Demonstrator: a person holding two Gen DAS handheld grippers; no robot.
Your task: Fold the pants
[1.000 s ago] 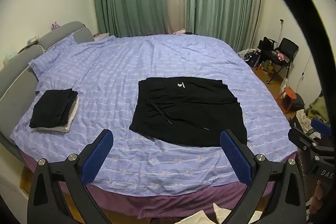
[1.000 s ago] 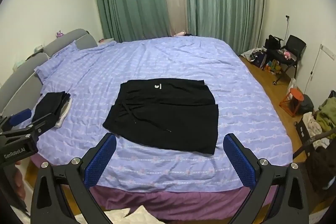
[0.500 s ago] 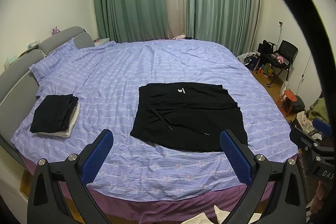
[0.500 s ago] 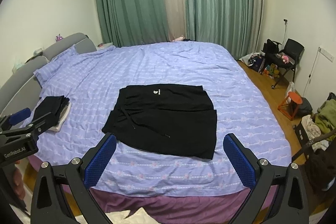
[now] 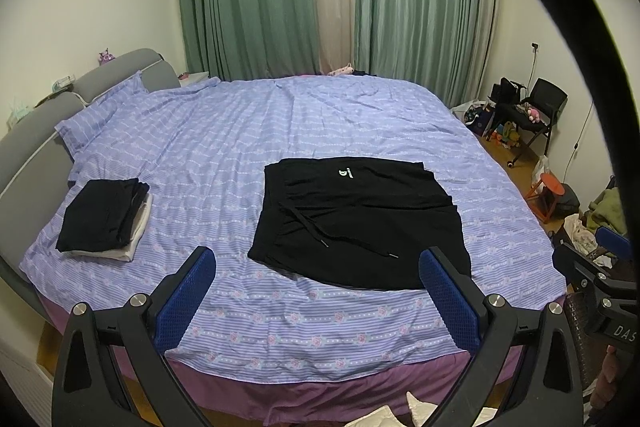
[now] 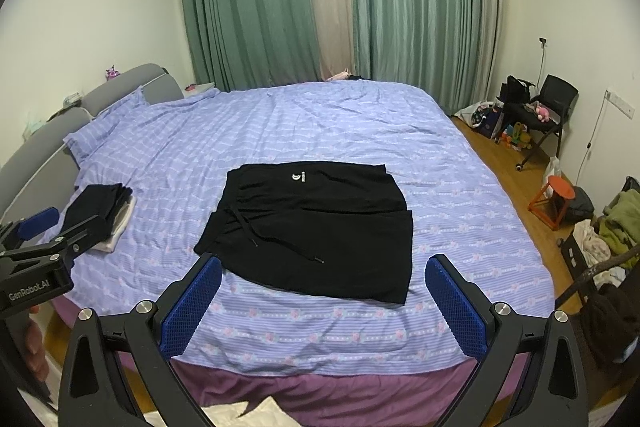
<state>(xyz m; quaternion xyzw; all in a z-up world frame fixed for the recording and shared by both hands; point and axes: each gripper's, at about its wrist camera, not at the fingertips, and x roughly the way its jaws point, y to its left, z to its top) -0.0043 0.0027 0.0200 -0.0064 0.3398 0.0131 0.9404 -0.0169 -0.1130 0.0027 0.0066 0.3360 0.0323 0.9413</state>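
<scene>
Black pants (image 5: pixel 360 223) (image 6: pixel 316 231) lie folded into a flat rectangle on the bed (image 5: pixel 248 131) (image 6: pixel 460 187), drawstrings loose on top and a small white logo near the far edge. My left gripper (image 5: pixel 318 267) is open, held back over the near edge of the bed, empty. In its own view my right gripper (image 6: pixel 324 275) is open too, also well short of the pants and holding nothing. Each gripper shows at the side of the other's view: the right one (image 5: pixel 600 279), the left one (image 6: pixel 40 247).
A stack of folded dark and white clothes (image 5: pixel 106 221) (image 6: pixel 104 217) sits at the bed's left side by the grey headboard (image 5: pixel 36 131). Right of the bed are an orange stool (image 6: pixel 558 197), a black chair (image 6: pixel 552 107) and piles of clothes (image 6: pixel 616 223) on the wooden floor.
Both grippers have drawn back and tilted up a little, so the bed and pants sit lower in each view. The pants have not moved.
</scene>
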